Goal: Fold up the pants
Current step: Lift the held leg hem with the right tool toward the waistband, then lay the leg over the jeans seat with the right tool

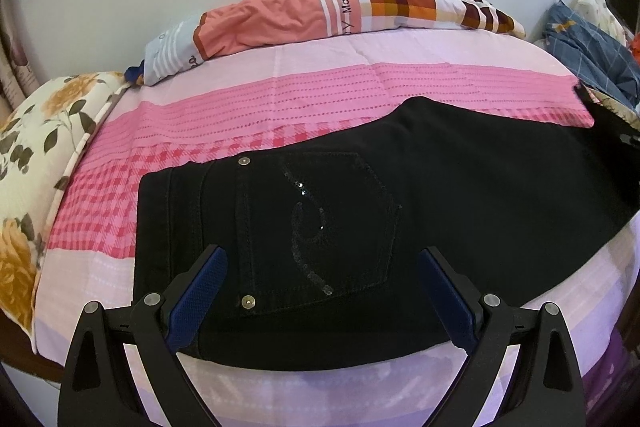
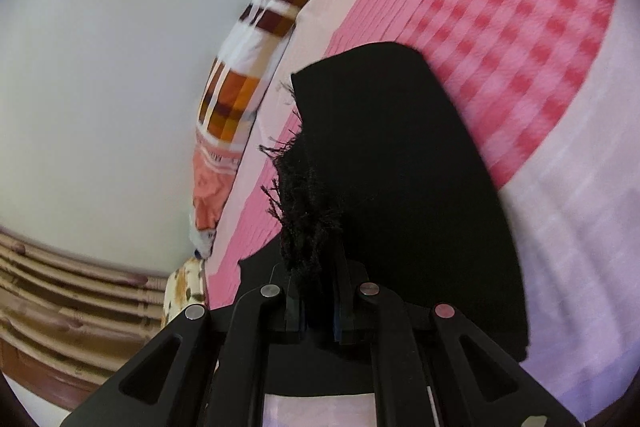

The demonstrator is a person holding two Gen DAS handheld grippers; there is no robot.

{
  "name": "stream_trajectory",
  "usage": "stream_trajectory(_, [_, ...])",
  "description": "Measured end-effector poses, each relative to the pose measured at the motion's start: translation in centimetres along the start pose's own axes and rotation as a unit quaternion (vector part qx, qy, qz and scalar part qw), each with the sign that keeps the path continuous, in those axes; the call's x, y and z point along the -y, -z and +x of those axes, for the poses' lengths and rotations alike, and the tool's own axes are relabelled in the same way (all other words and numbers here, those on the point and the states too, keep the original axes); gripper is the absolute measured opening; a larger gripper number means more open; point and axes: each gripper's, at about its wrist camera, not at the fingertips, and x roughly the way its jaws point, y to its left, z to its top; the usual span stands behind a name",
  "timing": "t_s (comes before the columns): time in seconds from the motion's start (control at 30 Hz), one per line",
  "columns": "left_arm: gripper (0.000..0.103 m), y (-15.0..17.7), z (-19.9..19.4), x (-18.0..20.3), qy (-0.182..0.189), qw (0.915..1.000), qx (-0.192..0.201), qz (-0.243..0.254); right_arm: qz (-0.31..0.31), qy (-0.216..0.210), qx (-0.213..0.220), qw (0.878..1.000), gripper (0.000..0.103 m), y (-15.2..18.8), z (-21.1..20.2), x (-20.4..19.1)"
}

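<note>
So far: the black pants (image 1: 420, 195) are lying on the pink-and-lilac bedsheet (image 1: 280, 87), already doubled leg over leg by the look of it, with one back pocket (image 1: 320, 223) facing up.
Pants, place: the waistband end is sitting at about 8 o'clock in the left wrist view, and the legs are running off toward 3 o'clock.
Right gripper (image 2: 316, 291): its fingers are pressing together on the frayed hem (image 2: 304, 211) of the legs (the hem looks lifted off the sheet, though the blur is making that hard to judge).
Left gripper (image 1: 324, 291): its blue pads (image 1: 200, 291) are standing wide apart, hovering over the pocket area and clamping nothing.
Step in hand: the hem end is probably being carried toward the waistband for the crosswise fold.
Still left: laying the hem on the waist end, then likely one more fold and a smoothing.
Writing: the patchwork pillow (image 1: 340, 11) at 12 o'clock is showing "Mamas" on a white stripe, with more letters beside it that are too small to read.
Pants label: no brand is showing, only a sequin swirl (image 1: 312, 227) on the pocket.
</note>
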Motion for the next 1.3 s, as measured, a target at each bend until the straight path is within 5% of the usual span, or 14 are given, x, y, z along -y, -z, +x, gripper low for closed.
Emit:
stream_trajectory(0.67, [0.096, 0.5, 0.7, -0.3, -0.002, 0.9997, -0.019, 0.016, -0.017, -0.016, -0.095, 0.995, 0.009, 4.4, 7.8, -2.8])
stream_trajectory(1.3, [0.096, 0.7, 1.5, -0.1, -0.01, 0.9991, -0.033, 0.026, -0.026, -0.033, -0.135, 0.99, 0.01, 6.8, 11.4, -5.3])
